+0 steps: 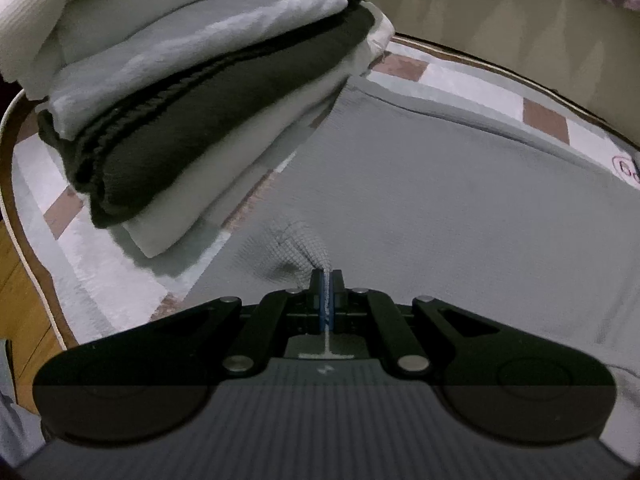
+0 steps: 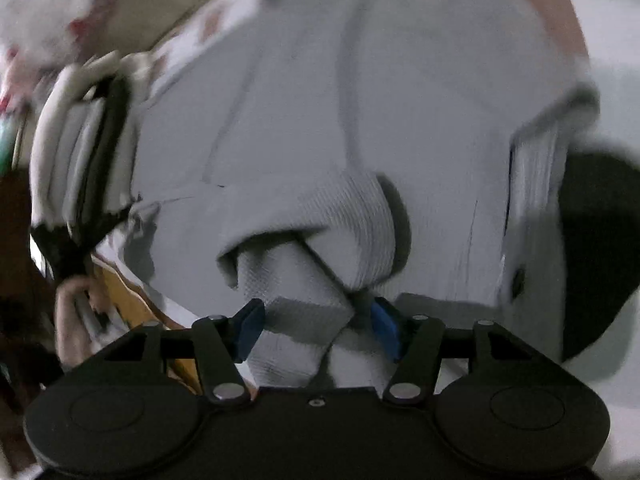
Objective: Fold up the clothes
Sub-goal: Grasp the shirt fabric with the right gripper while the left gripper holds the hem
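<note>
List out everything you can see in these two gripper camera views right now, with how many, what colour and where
grey garment: one, grey, spread flat on the mat, right of the stack; a pinch of it sits in the left gripper
stack of folded clothes: one pile, white, pale grey and black layers, left of the grey garment
black folded item: one, black, low in the stack
mat: one, white with grey and brown squares and a brown border, under the clothes
wooden floor: brown, beyond the mat's left edge
left gripper: one, black with blue pads, shut on the grey garment
right gripper: one, black with blue pads, jaws apart, a fold of grey cloth between them
hand: one, at the left edge of the right wrist view
</note>
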Motion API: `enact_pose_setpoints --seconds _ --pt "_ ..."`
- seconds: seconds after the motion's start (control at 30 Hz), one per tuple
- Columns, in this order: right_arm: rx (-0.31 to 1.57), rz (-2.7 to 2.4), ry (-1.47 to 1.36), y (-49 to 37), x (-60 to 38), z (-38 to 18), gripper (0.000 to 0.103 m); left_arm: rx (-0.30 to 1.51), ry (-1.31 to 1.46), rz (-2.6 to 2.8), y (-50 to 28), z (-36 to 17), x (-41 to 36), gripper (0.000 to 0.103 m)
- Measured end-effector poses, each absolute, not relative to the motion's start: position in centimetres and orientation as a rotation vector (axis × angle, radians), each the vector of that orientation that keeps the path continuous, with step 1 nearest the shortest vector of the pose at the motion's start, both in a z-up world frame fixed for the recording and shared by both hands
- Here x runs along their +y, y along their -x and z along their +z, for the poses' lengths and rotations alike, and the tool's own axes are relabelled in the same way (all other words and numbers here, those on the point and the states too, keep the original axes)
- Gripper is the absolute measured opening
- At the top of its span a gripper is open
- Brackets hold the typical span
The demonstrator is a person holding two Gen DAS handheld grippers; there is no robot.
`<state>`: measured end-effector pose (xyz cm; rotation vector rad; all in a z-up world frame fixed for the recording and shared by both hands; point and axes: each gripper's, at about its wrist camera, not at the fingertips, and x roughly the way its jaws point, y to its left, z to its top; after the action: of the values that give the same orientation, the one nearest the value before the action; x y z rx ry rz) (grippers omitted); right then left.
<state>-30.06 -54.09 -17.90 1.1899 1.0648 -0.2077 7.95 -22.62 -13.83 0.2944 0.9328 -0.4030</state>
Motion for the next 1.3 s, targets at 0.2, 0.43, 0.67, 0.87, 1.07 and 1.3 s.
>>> enact_pose_setpoints --seconds 0.2,0.43,0.67,0.87,1.07,1.3 --pt "0.99 -0.371 -1.249 29.4 -55.4 -19.3 0.066 0.933 -0.318 -0.412 -7.8 -13.9 -23.1 0.001" --pt "0.964 -0.338 -0.703 24.9 -50.8 -16.2 0.007 0.834 -0.322 -0.431 -6.8 -12.4 -23.0 0.001" --pt "0.612 -0.359 0.029 23.4 -44.1 -7.4 0.007 0.735 -0.253 -0.432 -6.5 -10.2 -21.9 0.001" --pt "0.966 0.165 -0.029 21.8 -40.1 -11.2 0.011 0.845 -0.274 -0.405 -7.6 -12.1 -21.7 0.001" --pt "0.917 -0.042 -0.263 26.4 -45.8 -9.2 0.055 0.859 -0.245 -0.418 -8.0 -12.4 -21.5 0.001" --pt "1.059 -0.206 -0.525 27.6 -50.8 -12.6 0.057 0.873 -0.246 -0.42 -8.2 -12.8 -21.8 0.001"
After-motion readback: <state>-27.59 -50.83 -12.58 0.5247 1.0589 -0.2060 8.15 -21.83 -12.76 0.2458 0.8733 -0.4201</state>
